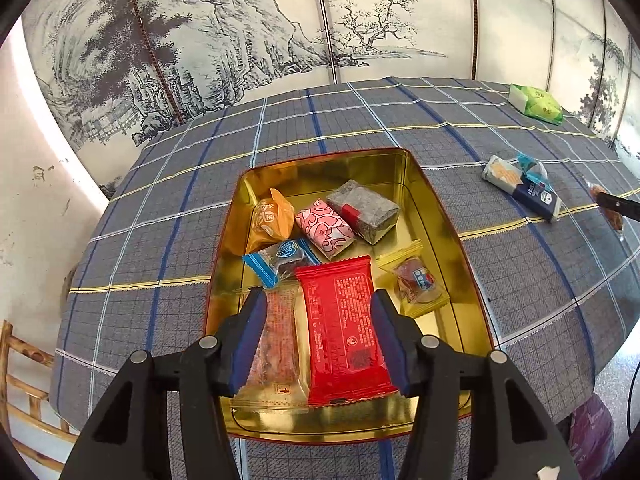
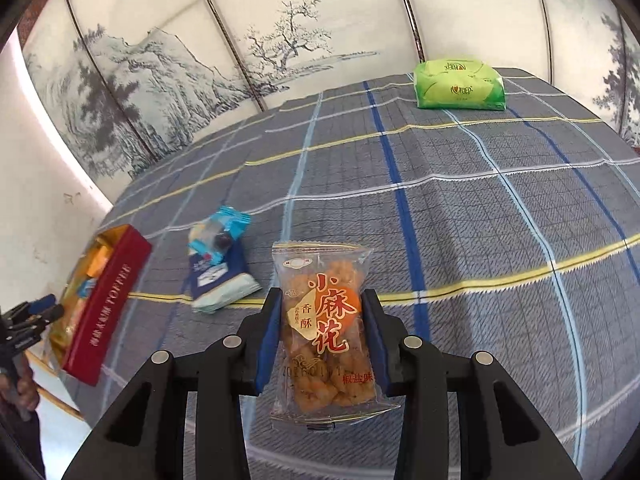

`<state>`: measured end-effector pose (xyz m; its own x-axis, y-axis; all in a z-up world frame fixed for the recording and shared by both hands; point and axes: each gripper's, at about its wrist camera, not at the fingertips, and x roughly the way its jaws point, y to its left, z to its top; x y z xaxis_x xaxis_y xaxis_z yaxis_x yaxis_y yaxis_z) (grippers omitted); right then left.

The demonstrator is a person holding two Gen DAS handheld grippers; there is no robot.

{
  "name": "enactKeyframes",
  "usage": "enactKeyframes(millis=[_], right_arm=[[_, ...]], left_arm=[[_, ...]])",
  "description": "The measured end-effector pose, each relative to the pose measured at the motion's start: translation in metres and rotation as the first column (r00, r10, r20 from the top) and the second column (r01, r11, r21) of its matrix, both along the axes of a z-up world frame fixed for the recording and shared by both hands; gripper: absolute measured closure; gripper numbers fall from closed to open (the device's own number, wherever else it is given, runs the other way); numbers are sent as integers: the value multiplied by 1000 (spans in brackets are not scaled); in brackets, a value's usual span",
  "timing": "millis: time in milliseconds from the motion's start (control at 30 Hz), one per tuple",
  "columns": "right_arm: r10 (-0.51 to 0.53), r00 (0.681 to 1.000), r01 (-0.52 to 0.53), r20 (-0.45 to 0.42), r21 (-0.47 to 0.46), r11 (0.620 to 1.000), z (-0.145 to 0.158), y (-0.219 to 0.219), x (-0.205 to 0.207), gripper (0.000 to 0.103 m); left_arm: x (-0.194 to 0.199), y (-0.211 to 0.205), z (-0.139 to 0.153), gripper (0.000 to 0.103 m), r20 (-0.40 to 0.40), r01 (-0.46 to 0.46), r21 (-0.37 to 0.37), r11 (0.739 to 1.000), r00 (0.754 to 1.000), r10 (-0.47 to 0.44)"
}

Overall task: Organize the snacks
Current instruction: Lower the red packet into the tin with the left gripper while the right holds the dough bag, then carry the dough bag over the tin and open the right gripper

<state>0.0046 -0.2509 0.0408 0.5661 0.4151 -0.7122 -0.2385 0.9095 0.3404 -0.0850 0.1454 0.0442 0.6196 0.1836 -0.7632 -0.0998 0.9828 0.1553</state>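
Observation:
A gold tin (image 1: 436, 216) with red outer walls sits on the plaid cloth and holds several wrapped snacks, among them a red packet (image 1: 344, 332) and a clear packet (image 1: 278, 344). My left gripper (image 1: 320, 312) hovers open above these two, holding nothing. My right gripper (image 2: 322, 320) is shut on a clear packet of fried dough twists (image 2: 326, 332), held above the cloth. The tin shows in the right wrist view (image 2: 104, 300) at far left. A dark blue packet (image 2: 218, 276) and a light blue candy (image 2: 220, 232) lie between the tin and my right gripper.
A green tissue pack (image 2: 460, 84) lies at the far side of the table, also in the left wrist view (image 1: 538, 104). A painted folding screen (image 1: 240, 40) stands behind the table. A wooden chair (image 1: 24, 392) is at the lower left. The left gripper shows at the far left edge of the right wrist view (image 2: 28, 320).

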Motion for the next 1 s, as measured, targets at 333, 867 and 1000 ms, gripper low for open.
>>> enactKeyframes(millis=[333,867,1000], right_arm=[[132,991,-135,35,153,979,34,54,-36,63],[451,890,-456,72,191,869,62,223,-46,63],[498,865,-499,52,182,847,57,267,-35,63]], left_arm=[[-7,5,2,52,14,-18,-15,1000,1000,18],[-36,37,30,27,111,-112,-29,993,987,115],[-41,42,32,26,115,-122,-24,992,986,124]])
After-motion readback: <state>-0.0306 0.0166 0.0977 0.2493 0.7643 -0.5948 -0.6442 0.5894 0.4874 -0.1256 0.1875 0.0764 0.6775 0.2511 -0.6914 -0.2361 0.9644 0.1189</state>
